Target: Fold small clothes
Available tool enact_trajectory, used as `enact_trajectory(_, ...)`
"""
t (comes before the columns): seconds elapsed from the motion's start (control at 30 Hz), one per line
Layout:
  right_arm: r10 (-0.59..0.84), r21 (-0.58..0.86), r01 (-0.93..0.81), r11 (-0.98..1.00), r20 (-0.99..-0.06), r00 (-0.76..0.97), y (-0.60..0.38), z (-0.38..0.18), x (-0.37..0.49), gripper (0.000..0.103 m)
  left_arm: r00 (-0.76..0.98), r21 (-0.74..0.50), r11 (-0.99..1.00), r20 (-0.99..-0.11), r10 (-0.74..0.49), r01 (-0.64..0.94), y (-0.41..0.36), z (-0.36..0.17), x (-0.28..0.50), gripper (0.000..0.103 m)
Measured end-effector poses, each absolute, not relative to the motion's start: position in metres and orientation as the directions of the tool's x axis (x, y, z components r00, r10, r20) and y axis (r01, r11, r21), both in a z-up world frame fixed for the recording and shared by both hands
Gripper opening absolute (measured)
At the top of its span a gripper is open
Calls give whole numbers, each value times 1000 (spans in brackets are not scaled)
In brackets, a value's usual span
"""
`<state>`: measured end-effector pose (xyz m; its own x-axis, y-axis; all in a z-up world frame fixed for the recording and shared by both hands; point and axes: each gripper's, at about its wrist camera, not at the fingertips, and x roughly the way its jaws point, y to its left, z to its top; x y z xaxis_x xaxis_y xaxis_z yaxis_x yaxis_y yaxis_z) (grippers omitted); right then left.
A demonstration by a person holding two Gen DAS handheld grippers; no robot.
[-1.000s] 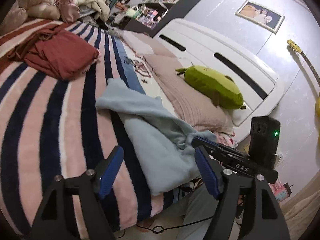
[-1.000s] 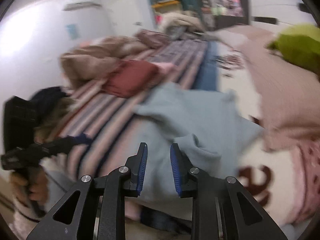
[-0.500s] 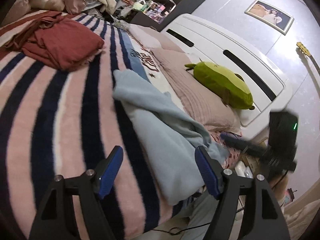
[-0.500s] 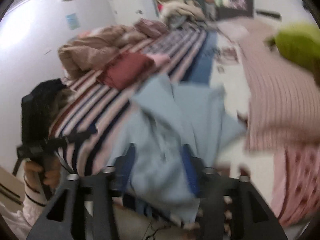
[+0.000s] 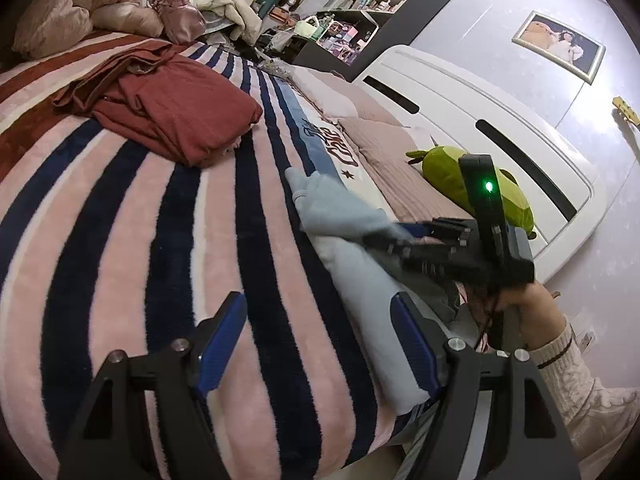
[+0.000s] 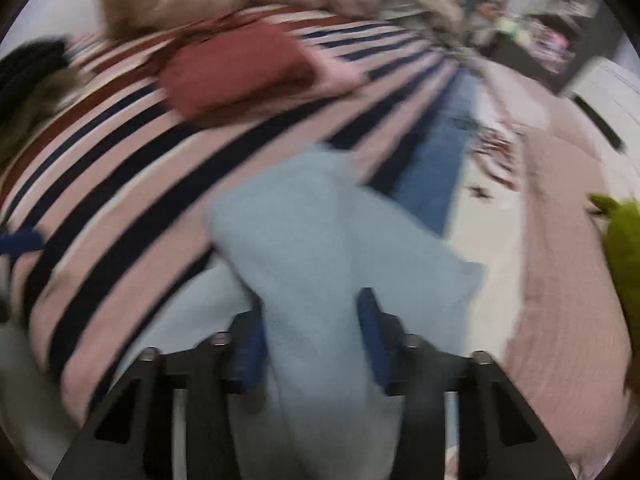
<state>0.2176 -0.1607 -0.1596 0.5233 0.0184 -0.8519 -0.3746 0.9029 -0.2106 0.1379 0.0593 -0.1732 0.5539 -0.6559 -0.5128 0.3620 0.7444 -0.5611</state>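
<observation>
Blue garment (image 6: 320, 232): bunched between the wide right tool (image 6: 312, 340) fingers, unfolded. Left tool (image 5: 316, 344): wide, empty, garment just right. Red garment (image 5: 172, 112) ahead, loosely folded. Folding barely begun.

Pale blue fleece garment (image 5: 352, 256) lies rumpled lengthwise along the striped blanket's (image 5: 120, 240) edge.

Motion is blurring the whole right wrist view; the pale blue garment (image 6: 336, 264) is running off the bottom edge.
</observation>
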Motion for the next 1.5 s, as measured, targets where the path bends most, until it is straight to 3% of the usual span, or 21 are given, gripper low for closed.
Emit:
enact_trajectory(0.07, 0, -191, -292, 937, -836, 548, -186, -155, 222, 23, 541, -563, 740, -517, -663, 368, 56, -176, 140, 71)
enact_trajectory(0.13, -66, -209, -194, 959, -824, 562, -220, -154, 226, 10, 524, -563, 736, -526, -670, 376, 48, -178, 144, 71)
enact_trajectory(0.23, -150, -223, -79, 972, -839, 522, -268, -158, 227, 9, 495, -565, 722, -530, -689, 400, 36, -179, 148, 71)
enact_trajectory(0.3, -35, -79, -63, 995, -853, 520, -297, -148, 209, 10, 469, -574, 703, -526, -709, 420, 26, -180, 151, 71)
enact_trajectory(0.37, 79, 39, -86, 996, -837, 541, -306, -135, 188, 15, 442, -583, 687, -526, -726, 434, 16, -181, 154, 73)
enact_trajectory(0.43, 266, 221, -148, 964, -805, 531, -307, -125, 161, 38, 418, -585, 681, -538, -732, 439, 3, -184, 157, 73)
enact_trajectory(0.5, 383, 317, -216, 923, -790, 479, -294, -128, 141, 48, 396, -586, 678, -551, -735, 444, -11, -186, 158, 73)
enact_trajectory(0.6, 383, 282, -283, 917, -819, 426, -273, -142, 116, 48, 370, -590, 672, -562, -740, 447, -25, -188, 155, 73)
enact_trajectory(0.67, 366, 272, -269, 924, -834, 413, -270, -159, 96, 33, 358, -583, 676, -576, -735, 450, -31, -189, 152, 73)
enact_trajectory(0.7, 384, 297, -260, 919, -829, 407, -274, -165, 88, 14, 350, -577, 680, -586, -731, 452, -34, -190, 149, 73)
enact_trajectory(0.73, 388, 308, -250, 918, -826, 409, -278, -168, 82, 8, 347, -573, 683, -593, -727, 453, -35, -191, 147, 73)
enact_trajectory(0.93, 391, 327, -222, 919, -830, 398, -293, -165, 66, 7, 326, -579, 678, -600, -730, 452, -41, -195, 142, 74)
enact_trajectory(1.0, 421, 355, -227, 907, -790, 446, -301, -149, 79, 13, 345, -571, 687, -598, -723, 451, -39, -190, 145, 73)
enact_trajectory(1.07, 435, 358, -248, 900, -747, 503, -304, -132, 97, 30, 365, -567, 692, -591, -720, 447, -34, -184, 147, 73)
enact_trajectory(1.13, 441, 354, -263, 897, -709, 550, -304, -119, 127, 56, 391, -554, 703, -586, -709, 446, -27, -176, 149, 73)
enact_trajectory(1.3, 406, 291, -291, 912, -750, 522, -276, -135, 201, 56, 430, -537, 719, -577, -694, 440, -13, -166, 148, 73)
enact_trajectory(1.33, 393, 269, -305, 914, -775, 495, -265, -146, 212, 51, 430, -541, 718, -575, -696, 438, -11, -166, 148, 73)
enact_trajectory(1.37, 395, 263, -323, 909, -790, 469, -256, -157, 218, 39, 429, -544, 718, -576, -696, 434, -10, -168, 148, 73)
enact_trajectory(1.4, 398, 260, -340, 904, -802, 446, -248, -168, 221, 2, 427, -545, 720, -580, -694, 429, -10, -171, 148, 73)
enact_trajectory(1.5, 328, 172, -327, 929, -790, 517, -246, -166, 212, 4, 407, -551, 720, -594, -694, 423, -14, -179, 152, 73)
